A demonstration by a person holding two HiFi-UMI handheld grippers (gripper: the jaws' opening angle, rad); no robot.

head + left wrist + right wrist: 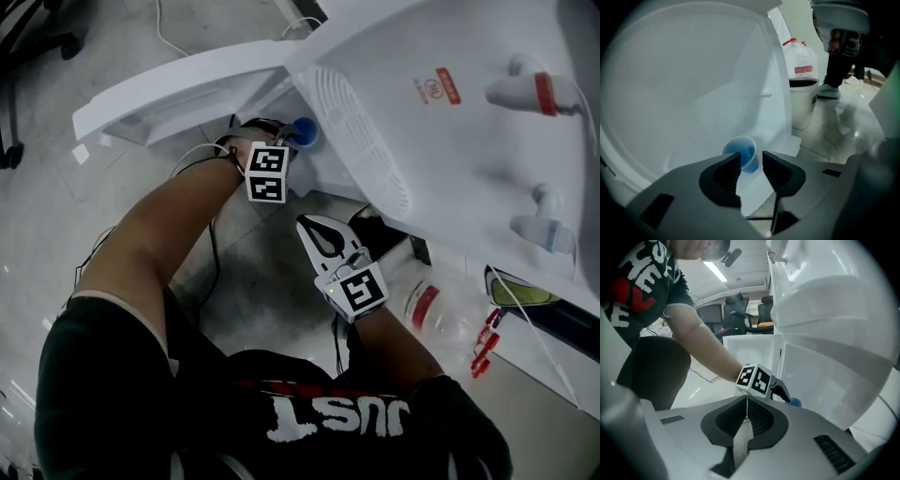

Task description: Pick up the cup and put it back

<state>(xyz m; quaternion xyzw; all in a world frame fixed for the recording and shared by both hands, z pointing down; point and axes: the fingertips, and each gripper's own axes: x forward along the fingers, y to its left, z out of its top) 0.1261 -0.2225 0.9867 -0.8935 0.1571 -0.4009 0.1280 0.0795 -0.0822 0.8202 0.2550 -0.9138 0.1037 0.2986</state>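
Note:
A small blue cup (742, 152) stands on the white floor of the water dispenser's open lower compartment (693, 93). My left gripper (751, 161) is open, its tips just short of the cup, and its left jaw hides part of the rim. The pads do not press on the cup. From the head view the left gripper (286, 136) reaches into the compartment beside the blue cup (306, 130). My right gripper (307, 225) hangs lower, outside the cabinet, shut with nothing in it. The right gripper view shows its jaws (746, 401) meeting, with the cup (795, 402) beyond.
The white dispenser body (450, 141) fills the upper right, with a red tap (525, 92) and a blue tap (539, 230). Its door (187, 84) swings open to the left. A plastic bottle (431, 314) lies on the floor. A white bucket (802, 101) stands beyond.

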